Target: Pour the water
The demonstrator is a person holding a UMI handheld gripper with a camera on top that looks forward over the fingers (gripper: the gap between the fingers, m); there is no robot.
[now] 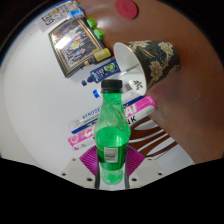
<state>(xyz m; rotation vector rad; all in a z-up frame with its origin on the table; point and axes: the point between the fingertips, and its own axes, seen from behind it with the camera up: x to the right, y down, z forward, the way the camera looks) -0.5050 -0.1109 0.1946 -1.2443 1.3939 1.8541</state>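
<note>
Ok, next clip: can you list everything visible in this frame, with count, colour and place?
Bottle: one, green with dark cap, upright between the fingers.
Paper cup: one, dark patterned with white inside, lying on its side beyond the bottle.
Small bottle: one, blue label, beside the cup.
Box: one, dark printed, beyond the small bottle.
Pink object: one, at the table's far edge.
Table: one, white.
Hand-held gripper: one, fingers around the bottle's base.

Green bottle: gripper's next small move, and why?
Probably lift the green bottle straight up a little. The gripper looks shut on its lower body, the bottle stands upright with its cap apparently still on, and the paper cup lies beyond, so it must clear the table first.
</note>
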